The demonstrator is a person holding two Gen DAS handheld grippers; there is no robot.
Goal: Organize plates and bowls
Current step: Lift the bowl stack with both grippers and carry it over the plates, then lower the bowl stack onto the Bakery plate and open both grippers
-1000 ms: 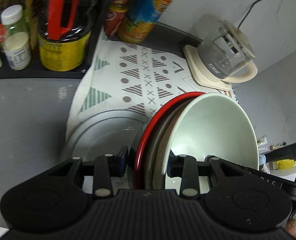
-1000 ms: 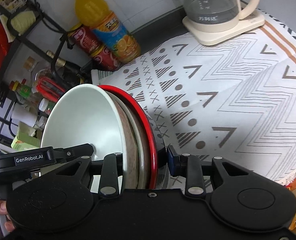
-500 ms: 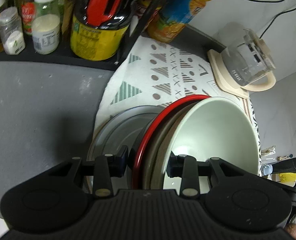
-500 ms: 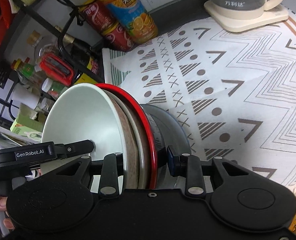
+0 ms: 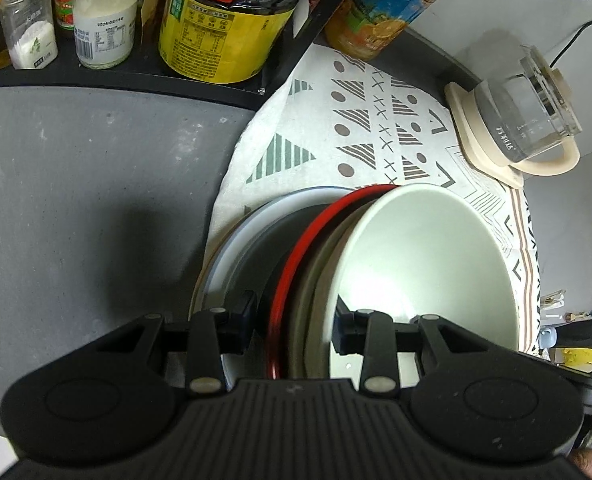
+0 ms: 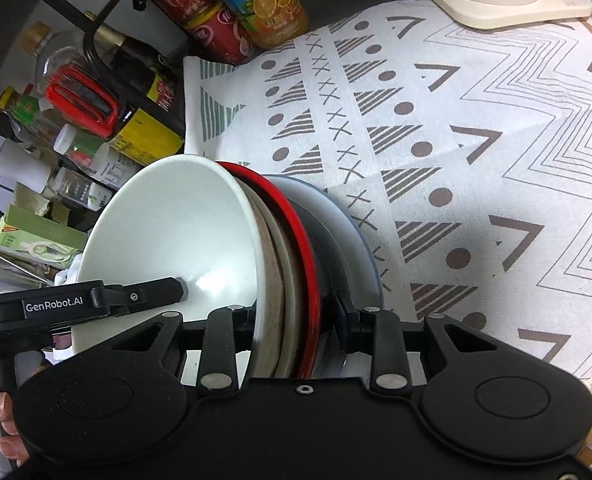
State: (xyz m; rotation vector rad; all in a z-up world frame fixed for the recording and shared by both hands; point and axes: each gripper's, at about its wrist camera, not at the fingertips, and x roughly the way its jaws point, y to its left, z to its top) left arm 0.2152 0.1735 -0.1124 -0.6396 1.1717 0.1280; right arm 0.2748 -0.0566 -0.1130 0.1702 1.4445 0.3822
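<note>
Both grippers are clamping the same nested stack of dishes by opposite rims: between the jaws of the left gripper [image 5: 293, 326] a pale green round bowl [image 5: 428, 268] is sitting innermost, nested in a beige bowl [image 5: 316, 300] and a red-rimmed plate with a dark underside [image 5: 296, 268], and the right gripper [image 6: 296, 312] is pinching those same three rims from the far side, with one jaw inside the pale green bowl and the other against the dark underside. The stack is hanging just above a wide grey round plate [image 5: 231, 252] that is lying on the patterned white cloth [image 6: 456, 140] covering the dark grey table [image 5: 95, 184]; whether the stack is touching the grey plate cannot be told. Ahead of the jaws, a yellow-labelled dark jug with a red handle [image 5: 227, 24] and an orange juice bottle [image 6: 263, 4] are standing well apart from the stack, and a glass kettle on a cream base [image 5: 524, 120] is sitting farther off to the side. The step in hand appears to be setting the nested stack onto the grey plate. The next move likely calls for lowering both grippers evenly, keeping the stack level and centred over the plate, then parting both pairs of jaws together.
</note>
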